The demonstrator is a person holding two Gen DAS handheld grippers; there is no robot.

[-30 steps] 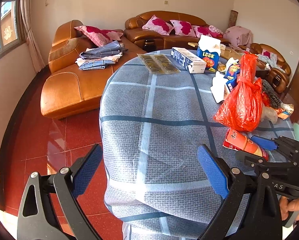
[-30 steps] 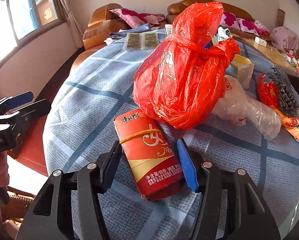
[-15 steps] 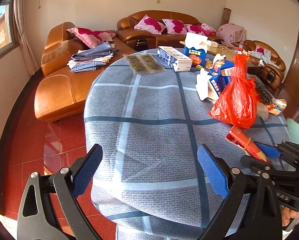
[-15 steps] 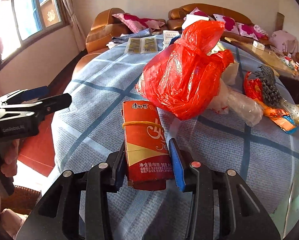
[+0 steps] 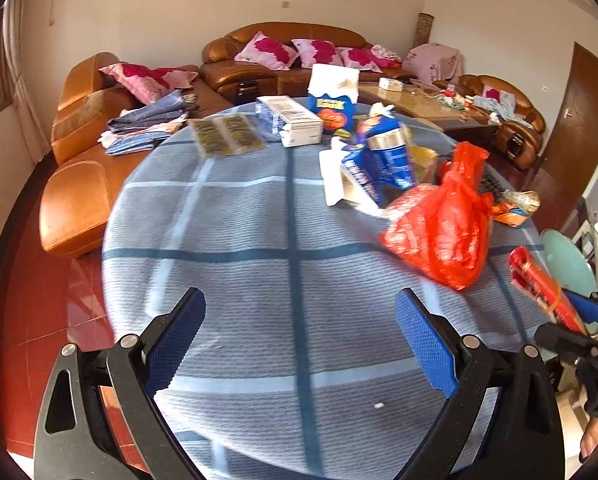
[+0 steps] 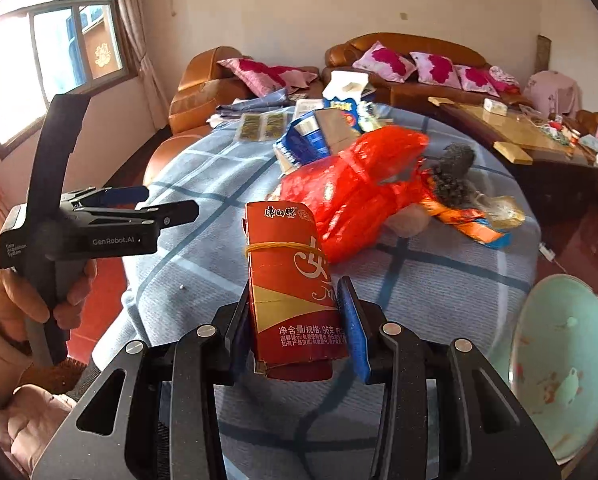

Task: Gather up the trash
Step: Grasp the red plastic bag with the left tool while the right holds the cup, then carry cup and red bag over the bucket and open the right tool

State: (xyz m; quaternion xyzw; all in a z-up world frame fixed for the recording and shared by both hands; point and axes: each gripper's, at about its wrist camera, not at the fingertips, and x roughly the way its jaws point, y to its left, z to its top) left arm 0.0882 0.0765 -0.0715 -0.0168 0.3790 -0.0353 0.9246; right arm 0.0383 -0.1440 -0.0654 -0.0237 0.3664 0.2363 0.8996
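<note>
My right gripper [image 6: 295, 312] is shut on a red snack packet [image 6: 295, 292] bound with a yellow rubber band, and holds it upright above the near edge of the round table [image 6: 203, 184]. In the left wrist view the packet [image 5: 539, 284] and the right gripper [image 5: 579, 316] appear at the far right. A knotted red plastic bag [image 6: 363, 196] lies on the blue checked cloth just beyond the packet. My left gripper [image 5: 299, 300] hangs open over the bare near part of the table [image 5: 239, 240], nothing between its pads. A hand holds the left gripper [image 6: 139, 208] at the table's left edge.
Blue cartons [image 5: 379, 160], a white box [image 5: 291, 120], a Look carton [image 5: 333, 100] and flat yellow packets [image 5: 227, 134] crowd the far half. Orange wrappers [image 6: 471, 220] and a steel scourer [image 6: 455, 172] lie right of the bag. A pale green round seat [image 6: 563, 360] stands at the right; brown sofas [image 5: 79, 184] sit behind.
The right gripper closed on the red packet, lifted it off the cloth and drew back from the red bag. The left gripper drifted sideways along the table edge, still open.
</note>
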